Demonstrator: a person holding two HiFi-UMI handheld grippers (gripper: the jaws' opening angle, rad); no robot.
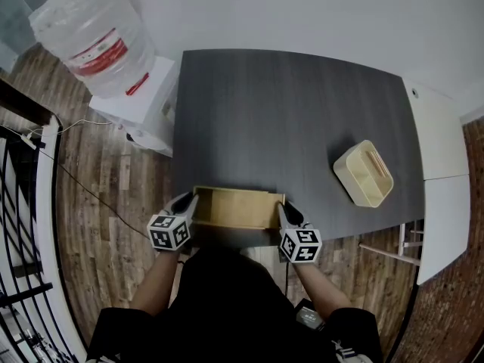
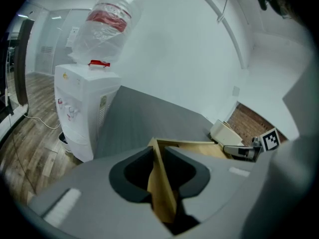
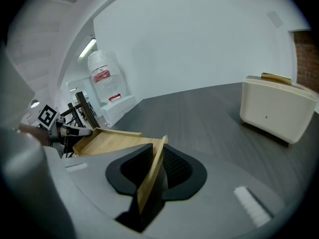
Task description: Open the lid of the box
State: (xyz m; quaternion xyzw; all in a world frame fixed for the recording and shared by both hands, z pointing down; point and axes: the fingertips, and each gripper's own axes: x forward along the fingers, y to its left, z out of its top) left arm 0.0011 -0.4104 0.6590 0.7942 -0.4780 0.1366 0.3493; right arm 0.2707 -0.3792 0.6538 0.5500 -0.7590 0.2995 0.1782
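A shallow wooden box (image 1: 234,206) sits at the near edge of the dark table (image 1: 302,104), its hollow facing up; I see no separate lid. My left gripper (image 1: 186,203) is at its left end, my right gripper (image 1: 285,211) at its right end. In the left gripper view the jaws (image 2: 159,171) are shut on the box's thin left wall (image 2: 162,198). In the right gripper view the box's right wall (image 3: 149,183) stands between the pads of the gripper (image 3: 155,166), which press on it. The box looks slightly tilted.
A cream container (image 1: 364,174) holding a wooden piece stands at the table's right. A water dispenser (image 1: 125,82) with a bottle is beside the table's left edge. A black railing (image 1: 23,240) runs at the far left, a white unit (image 1: 439,150) at the right.
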